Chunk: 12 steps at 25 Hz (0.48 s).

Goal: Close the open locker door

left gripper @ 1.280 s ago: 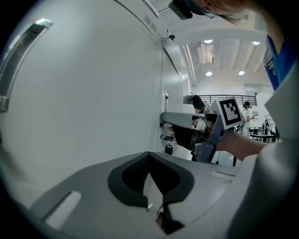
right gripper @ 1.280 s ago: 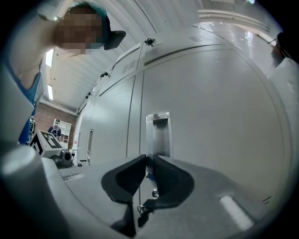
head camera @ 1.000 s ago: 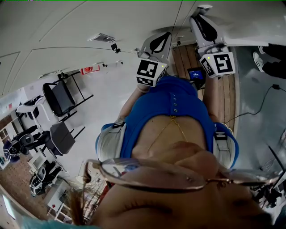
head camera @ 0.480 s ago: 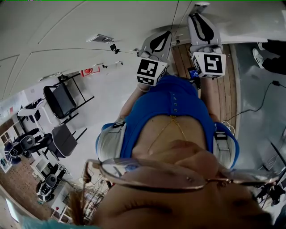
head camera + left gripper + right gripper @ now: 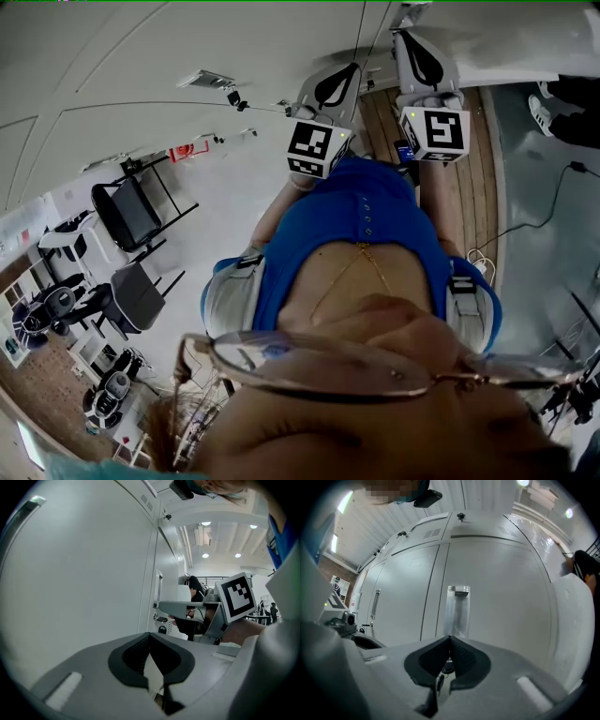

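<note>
The locker door (image 5: 501, 602) is seen standing tall, flat in the locker row, its handle (image 5: 458, 609) upright. It is faced by the right gripper (image 5: 449, 644), whose jaws have just been closing and are pressed pad to pad. The left gripper (image 5: 150, 641) is also held with its jaws together.

This looks like a workroom or lab hall. A row of white metal lockers (image 5: 497, 583) lines one wall, and black folding chairs (image 5: 129, 208) stand on a pale floor (image 5: 216, 197). A cable (image 5: 551, 211) trails across it. There is a brick wall (image 5: 333, 564) and round ceiling lights (image 5: 205, 555).
</note>
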Available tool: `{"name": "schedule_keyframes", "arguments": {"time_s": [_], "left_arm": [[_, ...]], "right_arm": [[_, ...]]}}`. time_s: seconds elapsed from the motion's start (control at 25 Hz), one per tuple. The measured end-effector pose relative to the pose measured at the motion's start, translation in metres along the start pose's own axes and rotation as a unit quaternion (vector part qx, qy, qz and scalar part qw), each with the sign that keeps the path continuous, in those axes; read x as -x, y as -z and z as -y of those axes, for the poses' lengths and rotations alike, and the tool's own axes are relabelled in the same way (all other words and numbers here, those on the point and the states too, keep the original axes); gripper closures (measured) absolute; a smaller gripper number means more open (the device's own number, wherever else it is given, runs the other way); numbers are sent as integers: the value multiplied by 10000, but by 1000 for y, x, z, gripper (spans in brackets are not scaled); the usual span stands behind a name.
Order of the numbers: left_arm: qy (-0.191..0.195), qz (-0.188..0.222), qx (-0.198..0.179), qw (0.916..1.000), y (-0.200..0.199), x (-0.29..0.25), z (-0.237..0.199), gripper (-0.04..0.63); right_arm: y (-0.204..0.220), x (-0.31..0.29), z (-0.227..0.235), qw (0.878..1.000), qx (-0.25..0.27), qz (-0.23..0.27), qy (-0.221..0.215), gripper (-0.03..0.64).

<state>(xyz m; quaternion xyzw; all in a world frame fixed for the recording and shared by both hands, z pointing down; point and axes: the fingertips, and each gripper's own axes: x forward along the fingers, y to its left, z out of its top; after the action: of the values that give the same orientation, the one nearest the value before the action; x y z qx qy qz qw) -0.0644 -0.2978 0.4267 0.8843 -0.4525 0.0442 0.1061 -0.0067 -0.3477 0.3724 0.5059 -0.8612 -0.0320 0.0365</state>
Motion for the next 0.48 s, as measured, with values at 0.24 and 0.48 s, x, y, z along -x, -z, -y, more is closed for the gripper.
{"name": "schedule_keyframes", "arguments": {"time_s": [0.24, 0.48], "left_arm": [[18, 57, -4, 10000, -3, 0, 6, 598], [17, 91, -22, 10000, -6, 1, 19, 600]], "right_arm": [[10, 11, -8, 9997, -5, -193, -138, 614], [18, 27, -14, 9991, -57, -354, -228, 614]]}}
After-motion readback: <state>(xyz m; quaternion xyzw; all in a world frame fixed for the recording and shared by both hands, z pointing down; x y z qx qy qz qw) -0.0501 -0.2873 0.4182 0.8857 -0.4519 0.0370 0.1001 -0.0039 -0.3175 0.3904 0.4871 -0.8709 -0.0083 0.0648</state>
